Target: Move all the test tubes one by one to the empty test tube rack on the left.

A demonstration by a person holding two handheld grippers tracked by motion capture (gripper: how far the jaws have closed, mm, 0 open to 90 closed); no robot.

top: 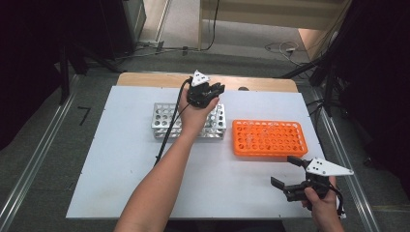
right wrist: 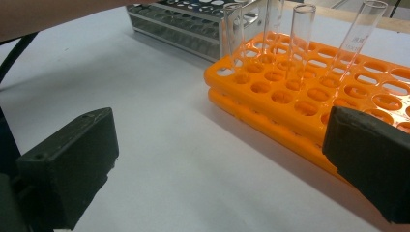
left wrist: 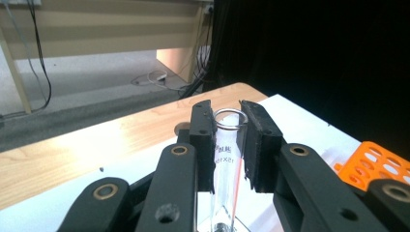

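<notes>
- High view: the left gripper [top: 211, 92] sits over the far end of the metal test-tube rack [top: 167, 117], held by a hand at the end of a bare forearm that reaches in from the near edge of the white table [top: 121, 183].
- Left gripper view: its two black jaws are clamped on a clear glass test tube [left wrist: 227, 159], the pads pressing just below the tube's open rim; the tube runs down between the jaws, with printed lettering and a thin red line along its wall.
- To one side of that gripper, an orange tube rack [left wrist: 374, 166] shows at the frame's edge.
- High view: the right gripper [top: 290, 174] rests low near the table's near edge, just in front of the orange rack's near long side, well apart from the left one.
- Right gripper view: its jaws stand wide apart with nothing but bare table between them; ahead of them, several empty glass tubes [right wrist: 300, 36] stand upright or slightly tilted in the orange rack, the metal rack behind.
</notes>
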